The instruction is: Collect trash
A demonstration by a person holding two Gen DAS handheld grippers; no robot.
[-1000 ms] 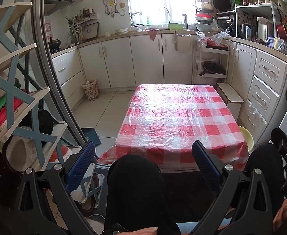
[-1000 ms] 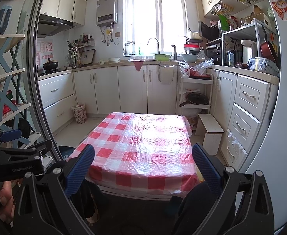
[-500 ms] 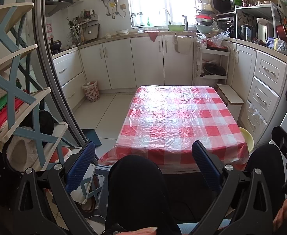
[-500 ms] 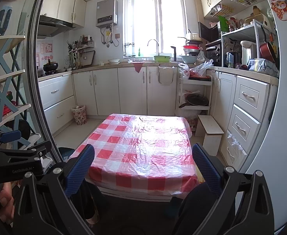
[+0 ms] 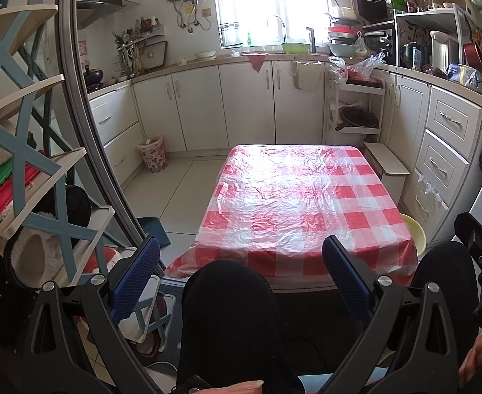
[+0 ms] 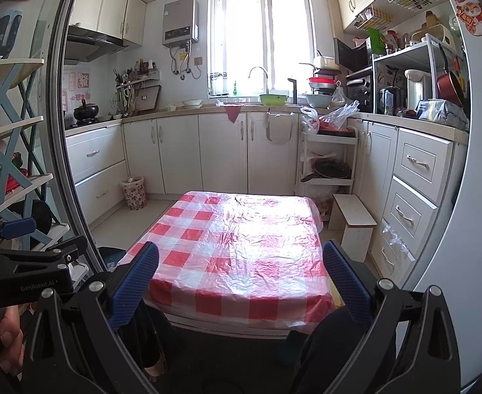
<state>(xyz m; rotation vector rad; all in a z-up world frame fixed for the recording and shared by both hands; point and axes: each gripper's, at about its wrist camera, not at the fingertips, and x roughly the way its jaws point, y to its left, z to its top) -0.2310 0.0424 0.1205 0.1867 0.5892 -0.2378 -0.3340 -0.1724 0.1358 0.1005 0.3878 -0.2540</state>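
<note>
Gaping wide, both tools empty; yellow basin (image 5: 415, 234) beside table (image 5: 293, 203) only in left view.

glossy crinkled plastic tablecloth (image 5: 300, 197); ribbed matt pads (image 5: 136, 277) on gripper fingers.

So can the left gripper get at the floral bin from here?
Probably not yet. The left gripper is open and held low over the person's knee, while the bin stands far off across the floor by the cabinets. The floor path looks free.
</note>
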